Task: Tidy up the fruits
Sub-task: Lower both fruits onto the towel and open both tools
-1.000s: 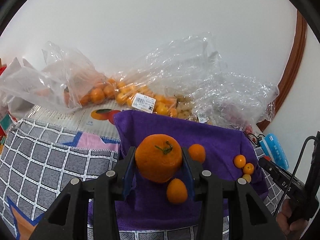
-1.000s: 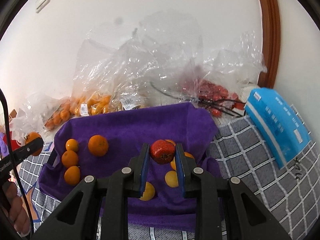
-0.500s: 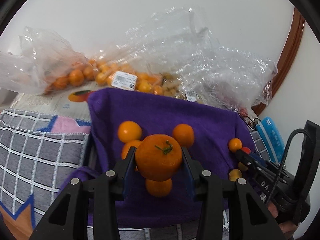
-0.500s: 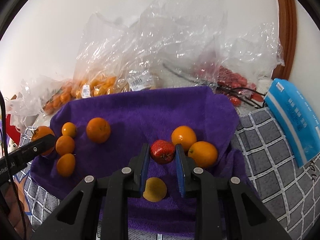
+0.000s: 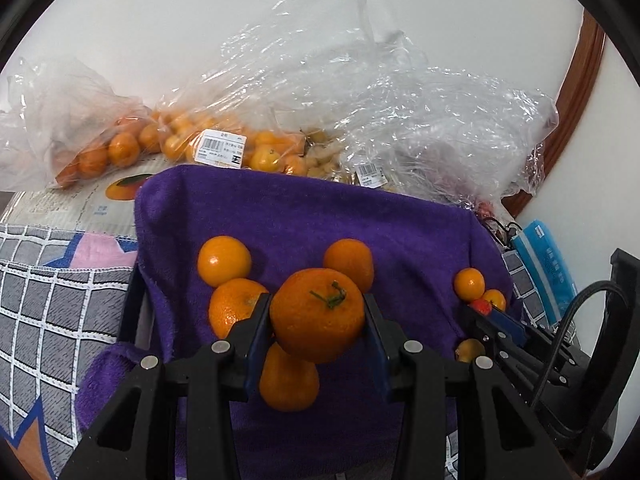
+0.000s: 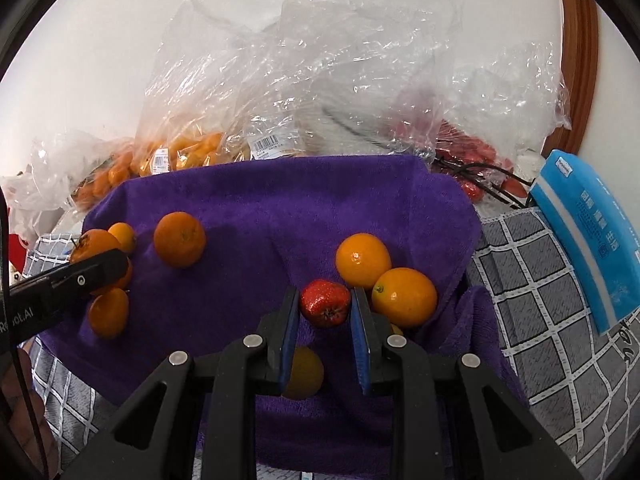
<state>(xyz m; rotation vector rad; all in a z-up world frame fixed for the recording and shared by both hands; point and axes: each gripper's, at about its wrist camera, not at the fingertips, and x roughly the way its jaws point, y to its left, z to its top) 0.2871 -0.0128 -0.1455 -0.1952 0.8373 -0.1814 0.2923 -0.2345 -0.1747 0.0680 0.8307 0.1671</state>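
Note:
My left gripper [image 5: 318,322] is shut on a large orange with a green stem [image 5: 318,320], held just above the purple towel [image 5: 300,216]. Several smaller oranges lie on the towel around it, such as one at the left [image 5: 224,260] and one below [image 5: 288,380]. My right gripper [image 6: 325,304] is shut on a small red fruit [image 6: 325,303], low over the towel's [image 6: 260,200] right side beside two yellow-orange citrus [image 6: 404,297]. In the left wrist view the right gripper [image 5: 482,314] shows at the right edge with the red fruit.
Clear plastic bags of oranges [image 5: 180,140] and of red fruit [image 6: 460,148] lie behind the towel against the white wall. A blue packet [image 6: 588,232] rests at the right on the grey checked cloth [image 6: 552,320]. A wooden frame [image 5: 576,112] runs up the right.
Both grippers have sunk closer to the towel with their fruit still held. The left one has shifted right over the group of oranges; the right one has neared the two citrus.

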